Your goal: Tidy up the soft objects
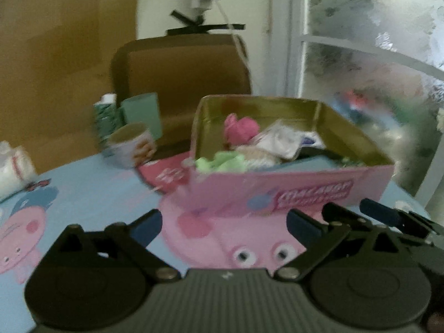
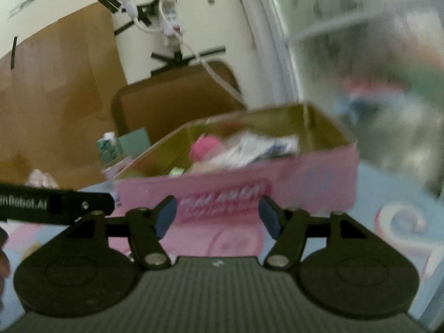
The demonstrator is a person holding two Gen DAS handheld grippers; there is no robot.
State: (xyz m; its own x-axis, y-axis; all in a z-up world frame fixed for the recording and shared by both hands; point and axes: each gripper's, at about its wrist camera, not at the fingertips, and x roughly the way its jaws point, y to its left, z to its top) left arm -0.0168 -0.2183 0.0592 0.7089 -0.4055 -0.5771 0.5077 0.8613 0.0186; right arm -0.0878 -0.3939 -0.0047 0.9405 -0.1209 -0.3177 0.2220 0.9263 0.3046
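The left gripper (image 1: 224, 226) is held with its fingers wide apart and nothing between them; just beyond the fingertips a pink box (image 1: 291, 191) is seen on the table (image 1: 91, 194), with soft pink, green and white pieces (image 1: 241, 130) piled inside. The right gripper (image 2: 217, 216) is likewise spread and empty, with the same box (image 2: 249, 183) straight ahead of its fingers.

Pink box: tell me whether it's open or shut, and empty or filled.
Open and partly filled. The pink box has no lid on; its gold inside shows, holding a pink soft item, green cloth and white pieces.
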